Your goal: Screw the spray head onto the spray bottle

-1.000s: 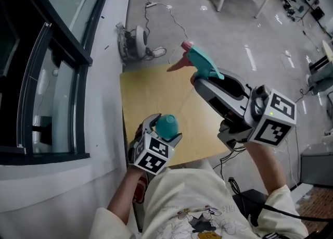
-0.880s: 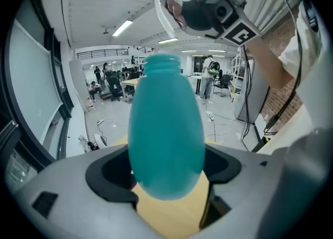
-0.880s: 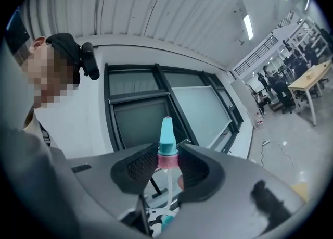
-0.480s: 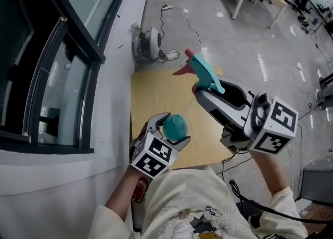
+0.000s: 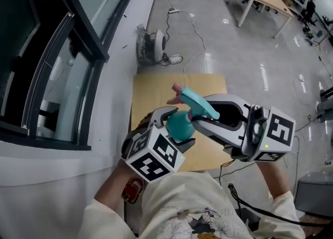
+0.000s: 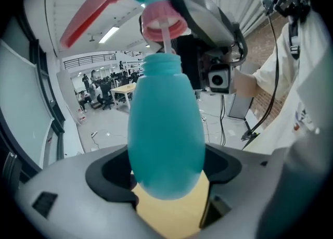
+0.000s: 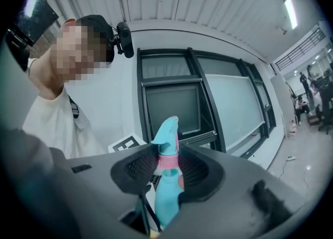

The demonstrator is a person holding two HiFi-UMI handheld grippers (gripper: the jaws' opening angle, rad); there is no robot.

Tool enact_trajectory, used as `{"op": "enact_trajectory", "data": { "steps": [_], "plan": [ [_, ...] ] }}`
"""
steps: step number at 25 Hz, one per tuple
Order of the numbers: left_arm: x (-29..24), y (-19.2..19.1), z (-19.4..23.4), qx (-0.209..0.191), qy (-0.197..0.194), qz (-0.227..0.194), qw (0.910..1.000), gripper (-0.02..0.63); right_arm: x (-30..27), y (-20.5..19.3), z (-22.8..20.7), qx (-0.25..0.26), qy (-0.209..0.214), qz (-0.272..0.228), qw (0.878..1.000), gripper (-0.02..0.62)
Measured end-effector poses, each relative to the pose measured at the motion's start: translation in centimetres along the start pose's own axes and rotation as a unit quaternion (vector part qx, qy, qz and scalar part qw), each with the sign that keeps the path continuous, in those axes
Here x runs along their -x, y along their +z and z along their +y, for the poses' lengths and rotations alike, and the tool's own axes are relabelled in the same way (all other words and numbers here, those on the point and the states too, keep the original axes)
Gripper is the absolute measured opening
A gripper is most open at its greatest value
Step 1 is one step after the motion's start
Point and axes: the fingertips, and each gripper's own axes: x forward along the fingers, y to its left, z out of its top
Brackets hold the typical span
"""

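The left gripper (image 5: 174, 126) has its jaws wide apart and pressed on both sides of the round lower part of the teal spray bottle (image 6: 165, 134). The bottle stands nearly upright between them with its open neck upward. The wooden table (image 5: 151, 92) lies below the bottle and does not touch it.

The spray head (image 6: 156, 3) is directly above the bottle's neck. It is teal, with a pink trigger and a pink screw collar (image 6: 164, 18). The collar is a little apart from the neck, not yet seated on it. The thin white tube (image 6: 167, 37) hangs down from the collar to the bottle's mouth.

The right gripper (image 5: 200, 112) reaches in from the right of the bottle. Its jaws are partly closed and clamped on the spray head, one on each side.
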Motion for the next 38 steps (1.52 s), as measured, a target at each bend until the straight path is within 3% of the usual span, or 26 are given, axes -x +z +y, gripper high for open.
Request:
{"op": "enact_trajectory", "data": {
  "steps": [3, 10, 16, 23, 25, 28, 33, 38],
  "plan": [
    [0.6, 1.5, -0.7, -0.019, -0.018, -0.002, 0.9997, 0.403, 0.6, 0.2, 0.4, 0.007, 0.025, -0.004, 1.000, 0.127],
    [2.3, 3.8, -3.1, -0.037, -0.110, -0.016, 0.9931, 0.402, 1.0, 1.7, 2.2, 0.030, 0.098, -0.018, 0.995, 0.127],
    [2.9, 4.2, -4.4, -0.053, -0.140, -0.026, 0.9884, 0.402, 1.7, 1.7, 3.4, 0.040, 0.148, -0.011, 0.988, 0.127],
    [3.6, 4.3, -7.5, -0.088, -0.235, -0.045, 0.9670, 0.402, 3.1, 1.6, 5.5, 0.033, 0.267, 0.010, 0.963, 0.127],
    [3.4, 4.3, -8.2, -0.087, -0.249, -0.047, 0.9635, 0.402, 3.4, 1.3, 5.9, 0.045, 0.283, 0.021, 0.958, 0.127],
    [2.2, 4.1, -7.5, -0.059, -0.219, -0.045, 0.9730, 0.402, 3.3, 0.5, 5.0, 0.062, 0.259, 0.032, 0.963, 0.127],
    [-0.7, 3.1, -3.5, 0.007, -0.120, -0.042, 0.9919, 0.402, 2.0, -1.2, 0.8, 0.055, 0.174, 0.028, 0.983, 0.127],
    [-3.2, 1.4, 0.1, 0.085, -0.009, -0.059, 0.9946, 0.402, 0.1, -3.3, -2.4, 0.057, 0.072, 0.004, 0.996, 0.127]
  ]
}}
